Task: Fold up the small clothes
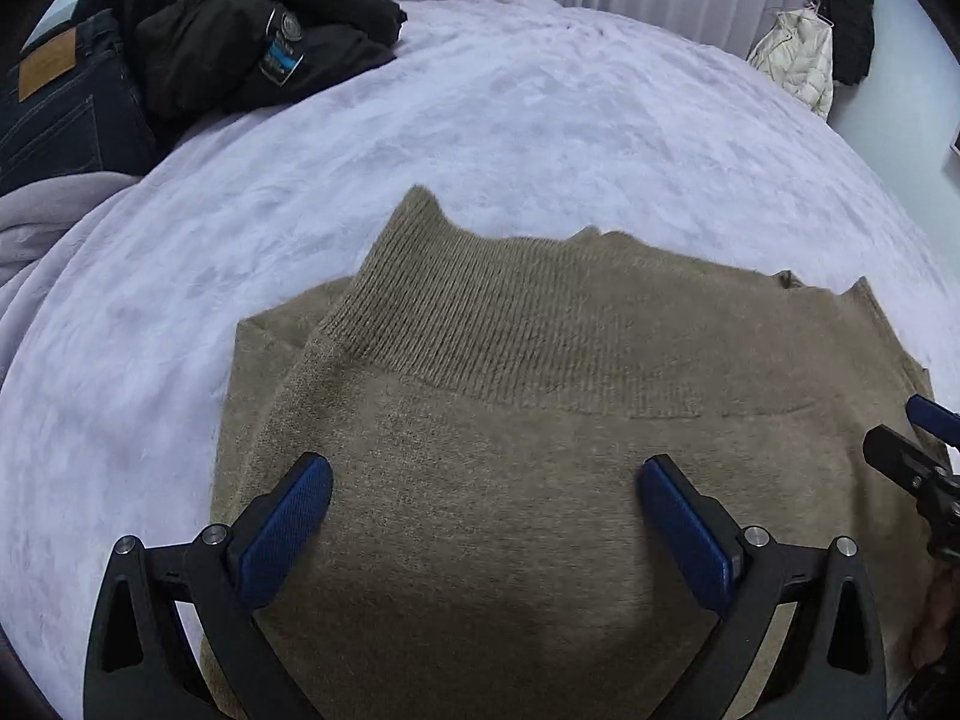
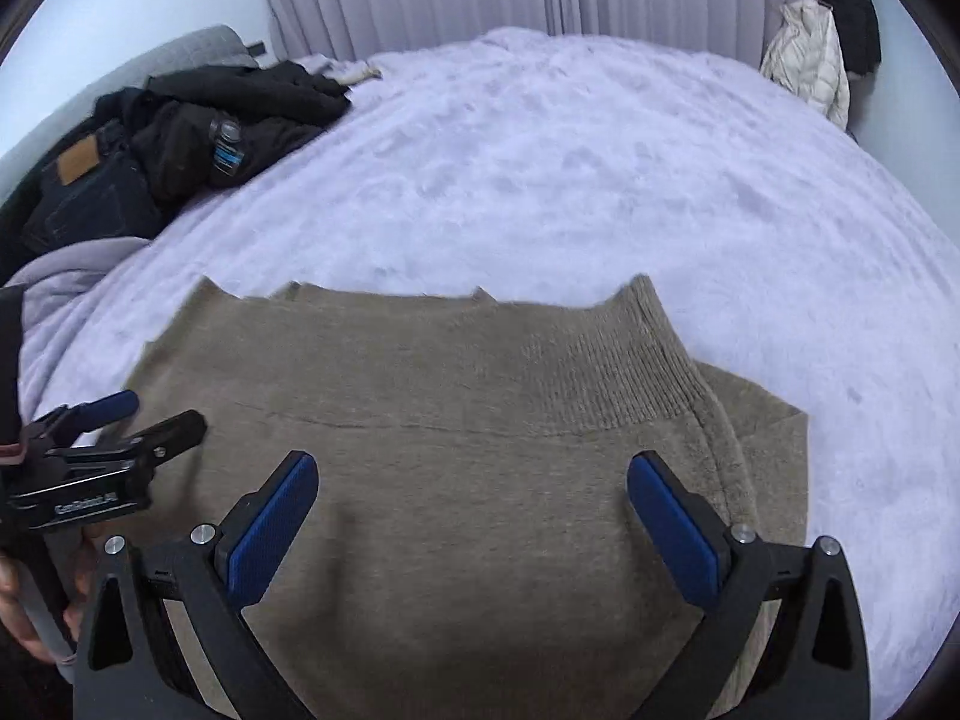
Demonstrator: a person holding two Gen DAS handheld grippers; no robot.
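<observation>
Sweater (image 1: 540,420): tan knit, folded flat on the bed (image 1: 540,120); ribbed hem on top, far side.
Left gripper (image 1: 486,480): jaws wide apart, holding nothing, over the sweater's left half.
Right gripper (image 2: 474,474): likewise spread and empty, over the right half.
Why: both likely poised to take the near edge for another fold.
Dark clothes (image 1: 228,42): piled far left of the sweater.

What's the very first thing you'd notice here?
The big tan sweater lying folded on the fluffy white blanket, right under both open grippers, the left gripper and the right gripper. Then the dark clothes pile, far left.
</observation>
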